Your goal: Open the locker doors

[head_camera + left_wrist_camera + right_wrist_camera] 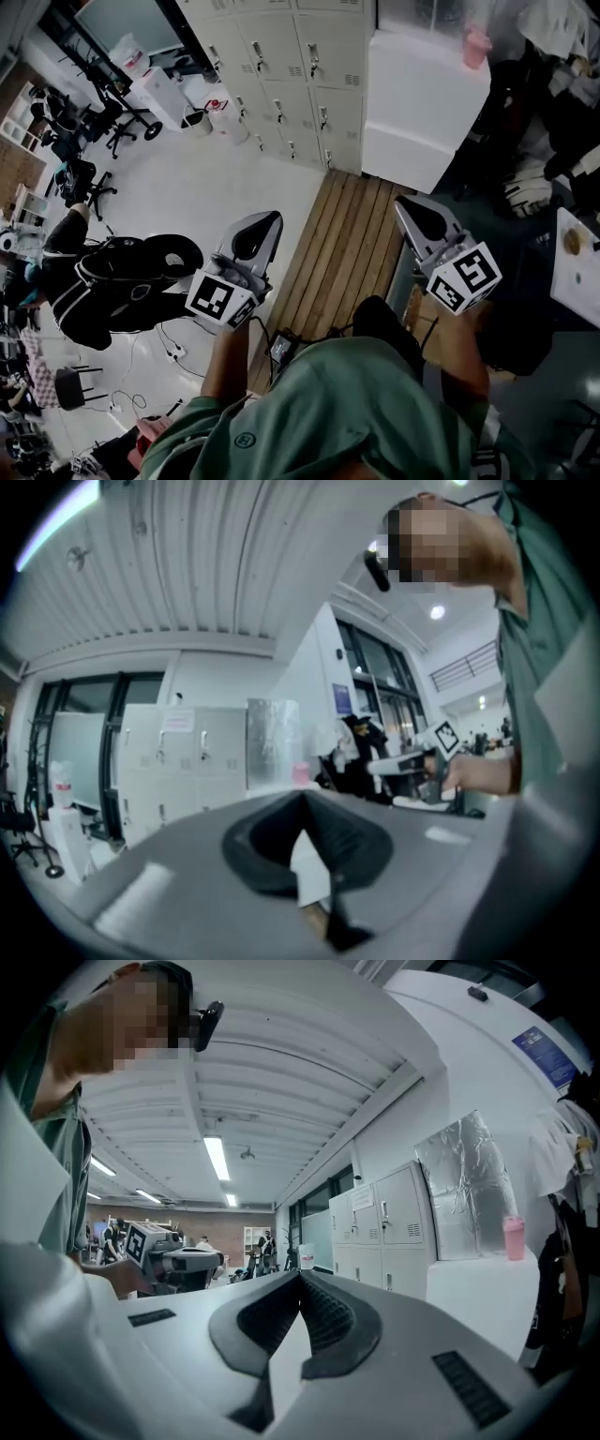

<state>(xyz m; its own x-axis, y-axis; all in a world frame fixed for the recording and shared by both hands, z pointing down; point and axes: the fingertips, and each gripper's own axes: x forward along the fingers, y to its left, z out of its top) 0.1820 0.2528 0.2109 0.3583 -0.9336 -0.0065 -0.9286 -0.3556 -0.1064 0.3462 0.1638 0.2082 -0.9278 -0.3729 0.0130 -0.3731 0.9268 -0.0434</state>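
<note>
This is a shared office or lab workspace in a large building. A bank of grey metal lockers [300, 66] lines one wall. Wheeled office chairs [114, 124] stand on the pale floor [216, 187], and loose cables [171, 350] trail across it. Long strip lights [217, 1159] run along a ribbed ceiling [281, 1082]. Dark-framed glass panels [82, 752] adjoin the lockers.

A cup [476, 47] sits on the cabinet [412, 112] just right of the lockers [300, 84], with a slatted platform [333, 248] before them.
</note>
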